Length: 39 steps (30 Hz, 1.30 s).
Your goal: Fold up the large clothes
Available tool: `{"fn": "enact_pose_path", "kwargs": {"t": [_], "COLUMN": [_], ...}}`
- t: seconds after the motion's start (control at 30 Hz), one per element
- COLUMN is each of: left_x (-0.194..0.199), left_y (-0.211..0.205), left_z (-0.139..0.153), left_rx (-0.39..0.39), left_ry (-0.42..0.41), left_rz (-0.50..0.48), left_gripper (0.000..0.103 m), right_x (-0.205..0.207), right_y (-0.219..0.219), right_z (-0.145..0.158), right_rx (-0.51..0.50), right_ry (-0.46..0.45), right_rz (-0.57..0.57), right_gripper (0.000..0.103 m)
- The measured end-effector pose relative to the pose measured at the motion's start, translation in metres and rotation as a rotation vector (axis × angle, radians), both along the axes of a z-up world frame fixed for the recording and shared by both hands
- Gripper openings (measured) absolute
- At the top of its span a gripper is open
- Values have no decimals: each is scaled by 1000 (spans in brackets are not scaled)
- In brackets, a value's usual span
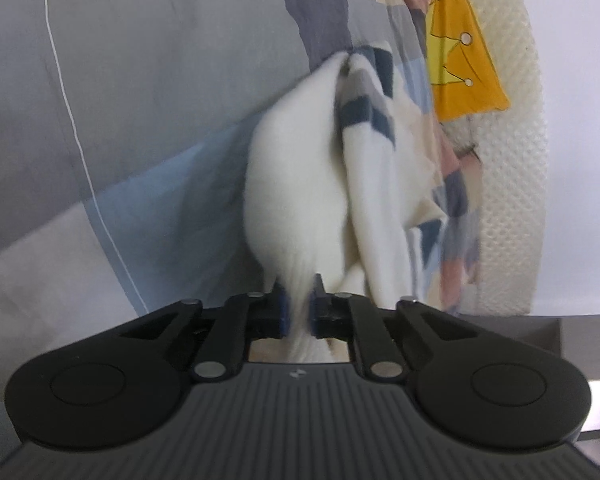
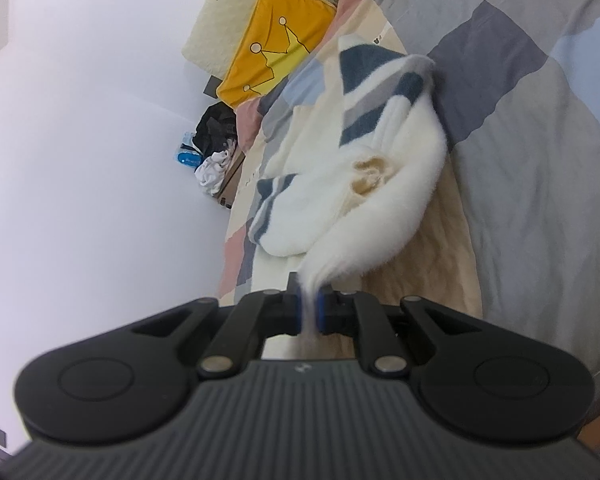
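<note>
Left gripper [image 1: 298,307] clenched on white fuzzy sweater [image 1: 296,184]; right gripper [image 2: 309,308] grasping its edge too; sweater trails ahead over bed [image 2: 540,160].

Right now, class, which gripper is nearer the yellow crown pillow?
I cannot tell. The left gripper and right gripper both clamp the white sweater; the yellow crown pillow lies beyond it.

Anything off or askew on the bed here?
The white sweater is bunched and twisted rather than flat, one striped sleeve flipped across it. Both the left gripper and right gripper are shut on pinched fabric. A tan patch shows mid-garment; stain or lining, I cannot tell.
</note>
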State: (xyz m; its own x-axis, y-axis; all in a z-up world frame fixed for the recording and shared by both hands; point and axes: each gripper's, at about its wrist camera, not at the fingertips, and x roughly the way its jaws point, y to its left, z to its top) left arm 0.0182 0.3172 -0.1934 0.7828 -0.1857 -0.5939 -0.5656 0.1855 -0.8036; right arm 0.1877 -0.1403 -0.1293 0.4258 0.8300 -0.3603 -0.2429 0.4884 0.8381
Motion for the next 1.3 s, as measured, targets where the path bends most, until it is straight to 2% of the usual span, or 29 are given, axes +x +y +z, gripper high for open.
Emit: {"fn": "enact_pose_path", "kwargs": {"t": [0.13, 0.23, 0.33, 0.57, 0.8, 0.97, 1.07, 1.17, 1.3], "left_x": [-5, -5, -9, -36, -79, -118, -129, -120, -73], "left_y": [-2, -3, -4, -4, -25, -49, -59, -61, -46], "left_z": [16, 35, 57, 107, 135, 139, 138, 139, 141], "left_rx": [65, 131, 168, 192, 147, 100, 79, 88, 103], "left_ry": [-13, -71, -126, -263, -342, -373, -377, -368, -337], "left_rz": [-27, -42, -44, -60, -89, -87, -89, -94, -79], "left_gripper": [8, 7, 7, 6, 6, 6, 6, 6, 6], "right_x": [0, -3, -8, -23, -59, -90, -101, -94, -62], "right_y": [-2, -2, -3, -23, -54, -81, -94, -97, -85], "right_z": [3, 10, 25, 66, 99, 104, 102, 94, 90], "right_rx": [0, -5, -2, 71, 95, 105, 99, 92, 104], "right_ry": [-9, -43, -116, -215, -281, -279, -239, -166, -81], "right_rz": [-4, 5, 23, 56, 69, 53, 32, 1, -36], "right_gripper": [10, 10, 10, 10, 10, 10, 10, 10, 10]}}
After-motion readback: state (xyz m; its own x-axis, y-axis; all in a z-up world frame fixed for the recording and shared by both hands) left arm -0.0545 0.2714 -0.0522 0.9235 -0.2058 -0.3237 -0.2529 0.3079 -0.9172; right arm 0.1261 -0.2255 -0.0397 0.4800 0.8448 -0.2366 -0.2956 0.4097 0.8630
